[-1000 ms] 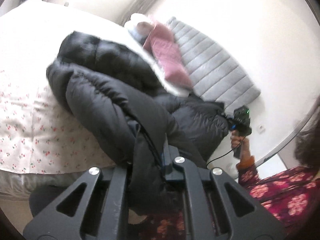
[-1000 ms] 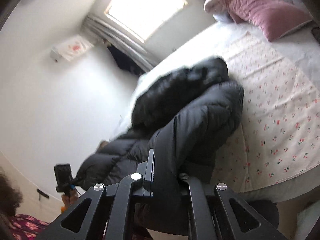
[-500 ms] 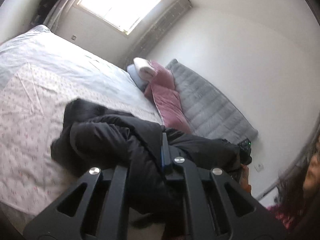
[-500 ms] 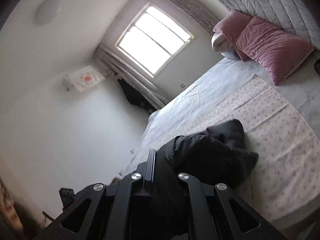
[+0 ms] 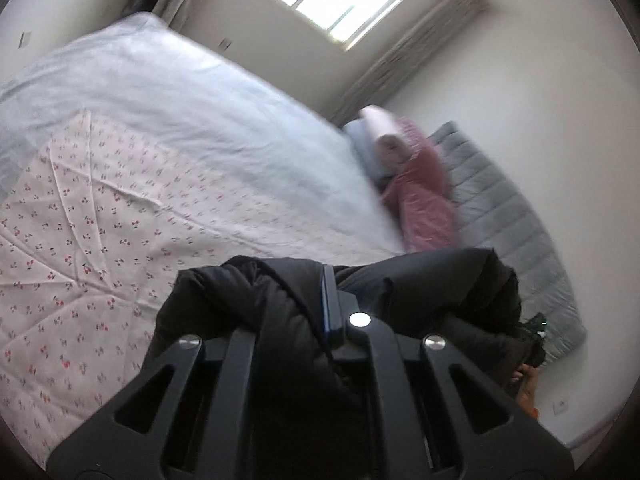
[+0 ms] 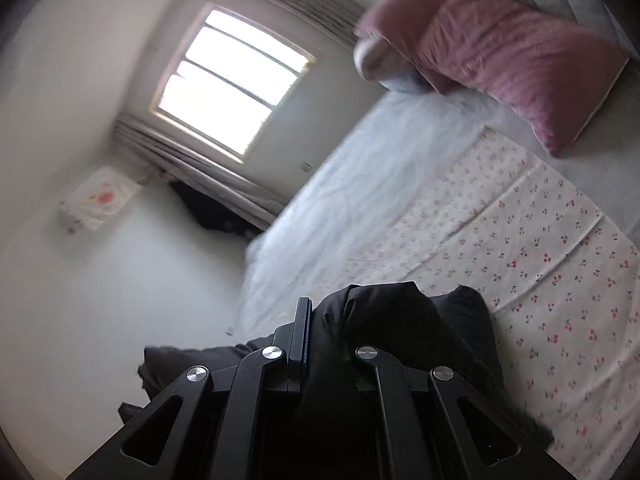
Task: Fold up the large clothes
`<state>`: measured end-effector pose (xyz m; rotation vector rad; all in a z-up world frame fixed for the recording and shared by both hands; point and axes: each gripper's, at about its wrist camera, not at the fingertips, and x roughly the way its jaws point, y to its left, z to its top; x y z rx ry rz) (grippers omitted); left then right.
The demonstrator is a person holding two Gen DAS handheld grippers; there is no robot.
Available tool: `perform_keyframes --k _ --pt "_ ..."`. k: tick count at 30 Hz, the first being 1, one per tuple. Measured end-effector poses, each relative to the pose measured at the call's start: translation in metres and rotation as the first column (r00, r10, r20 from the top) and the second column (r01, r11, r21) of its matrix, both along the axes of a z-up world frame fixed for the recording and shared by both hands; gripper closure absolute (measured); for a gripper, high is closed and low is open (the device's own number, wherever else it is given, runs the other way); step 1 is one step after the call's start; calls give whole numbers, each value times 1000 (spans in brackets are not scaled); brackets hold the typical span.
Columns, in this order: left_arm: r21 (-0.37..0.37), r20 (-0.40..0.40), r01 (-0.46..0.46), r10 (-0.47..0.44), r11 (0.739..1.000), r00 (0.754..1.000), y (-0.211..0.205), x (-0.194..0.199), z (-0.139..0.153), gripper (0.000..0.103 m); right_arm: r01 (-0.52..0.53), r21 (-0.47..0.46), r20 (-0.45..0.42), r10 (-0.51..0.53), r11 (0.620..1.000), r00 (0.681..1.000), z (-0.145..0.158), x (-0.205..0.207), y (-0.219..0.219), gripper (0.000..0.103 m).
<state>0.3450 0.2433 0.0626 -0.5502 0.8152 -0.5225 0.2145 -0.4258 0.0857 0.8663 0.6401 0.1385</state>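
A black puffer jacket (image 5: 416, 292) hangs bunched between both grippers, lifted above the bed. My left gripper (image 5: 308, 300) is shut on a thick fold of it, and the cloth spills over the fingers and hides the tips. In the right wrist view the same black puffer jacket (image 6: 400, 328) is pinched by my right gripper (image 6: 324, 328), also shut, with one finger (image 6: 302, 332) showing beside the fabric. At the far right of the left wrist view the right gripper (image 5: 534, 340) and the hand holding it show past the jacket's other end.
A bed with a cherry-print sheet (image 5: 100, 240) and a pale blue cover (image 5: 192, 96) lies under the jacket. Pink pillows (image 6: 520, 64) and a grey quilted headboard (image 5: 504, 224) stand at its head. A bright window (image 6: 232, 84) and dark clothes (image 6: 212, 212) sit beyond.
Both grippers have swung up and across the bed with the jacket. It has left the sheet, where it lay spread a second ago, and now hangs bunched close to the fingers.
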Motion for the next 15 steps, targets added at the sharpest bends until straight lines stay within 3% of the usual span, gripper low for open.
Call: perform_keyframes --k 4,9,13,15 --pt "101 -112 -4 15 995 994 -29 60 -50 91 15 41 -111 -10 999 994 -53 61 -9 94" --pt "173 -198 -12 47 985 979 -57 98 -94 91 67 47 -230 -54 997 972 -107 108 -16 88" --pt "186 -278 16 37 982 960 -62 109 -100 90 88 137 -250 -51 987 967 -126 119 -25 65" --pt "177 -272 30 19 984 962 -59 105 -91 88 81 144 -199 -51 986 979 -117 113 -30 50"
